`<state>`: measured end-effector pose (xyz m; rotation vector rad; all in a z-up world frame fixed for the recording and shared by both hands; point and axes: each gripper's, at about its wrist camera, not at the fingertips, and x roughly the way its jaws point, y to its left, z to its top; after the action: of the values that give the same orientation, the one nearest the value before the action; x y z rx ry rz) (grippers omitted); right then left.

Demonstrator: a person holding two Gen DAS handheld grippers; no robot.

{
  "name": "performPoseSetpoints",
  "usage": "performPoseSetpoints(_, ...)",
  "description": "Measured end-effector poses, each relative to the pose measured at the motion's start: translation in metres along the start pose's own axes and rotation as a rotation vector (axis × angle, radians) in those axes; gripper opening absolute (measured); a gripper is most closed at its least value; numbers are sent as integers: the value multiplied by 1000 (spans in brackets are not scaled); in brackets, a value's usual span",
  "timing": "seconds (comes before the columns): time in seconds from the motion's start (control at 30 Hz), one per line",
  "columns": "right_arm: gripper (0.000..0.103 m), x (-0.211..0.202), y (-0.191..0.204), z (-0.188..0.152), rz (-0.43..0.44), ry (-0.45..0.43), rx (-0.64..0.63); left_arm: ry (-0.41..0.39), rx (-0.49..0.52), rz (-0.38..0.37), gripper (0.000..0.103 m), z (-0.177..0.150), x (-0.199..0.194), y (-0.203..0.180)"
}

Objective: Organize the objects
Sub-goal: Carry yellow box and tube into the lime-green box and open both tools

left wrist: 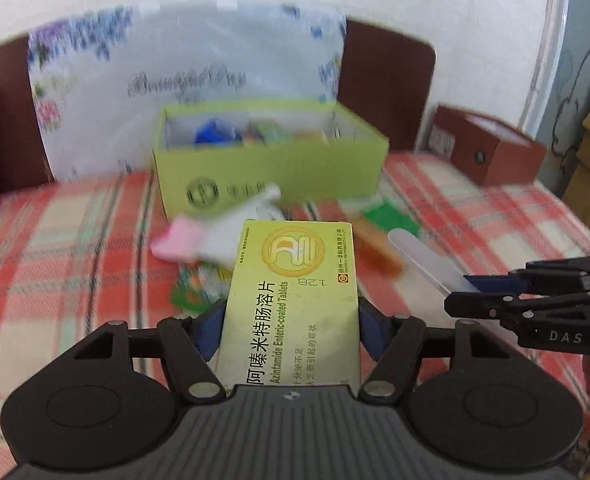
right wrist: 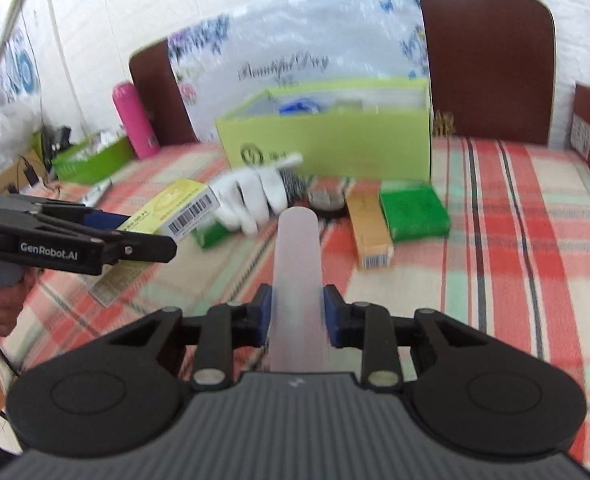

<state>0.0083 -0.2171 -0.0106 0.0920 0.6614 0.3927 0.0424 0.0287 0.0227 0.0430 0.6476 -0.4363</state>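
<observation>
My left gripper (left wrist: 291, 330) is shut on a yellow-green medicine box (left wrist: 293, 300) and holds it above the checked cloth; it also shows in the right wrist view (right wrist: 171, 210). My right gripper (right wrist: 297, 316) is shut on a frosted translucent tube (right wrist: 297, 264), also seen in the left wrist view (left wrist: 427, 260). An open lime-green cardboard box (left wrist: 271, 160) with several items inside stands ahead, also in the right wrist view (right wrist: 335, 136).
On the cloth lie a white glove (right wrist: 251, 196), a green box (right wrist: 413, 210), an orange carton (right wrist: 369, 228), a small green packet (right wrist: 211, 234) and a pink packet (left wrist: 175, 240). A pink bottle (right wrist: 133, 120) stands left, a brown box (left wrist: 491, 148) right.
</observation>
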Motion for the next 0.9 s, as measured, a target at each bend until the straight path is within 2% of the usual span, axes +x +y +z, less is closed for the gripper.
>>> performPoseSetpoints(0.17,27,7,-14,54,-11,-113,-10,-146,6,26,69,54,-2,7)
performPoseSetpoints(0.37,27,42,-39,115,-77,-188,-4,-214,-19,52,69,114,40,23)
performPoseSetpoints(0.5,27,78,-57,144,-135,-215,-16,-178,-21,108,69,146,92,28)
performPoseSetpoints(0.6,27,108,-68,156,-173,-216,-27,-131,-36,114,69,161,130,35)
performPoseSetpoints(0.8,27,164,-81,158,-231,-193,-51,-89,-41,114,70,165,172,40)
performPoseSetpoints(0.83,29,173,-82,155,-233,-175,-66,-100,-41,121,73,162,176,40)
performPoseSetpoints(0.87,35,180,-83,152,-223,-154,-78,-102,-40,133,85,158,180,42)
performPoseSetpoints(0.9,55,184,-84,147,-222,-145,-83,-94,-41,154,88,156,182,42)
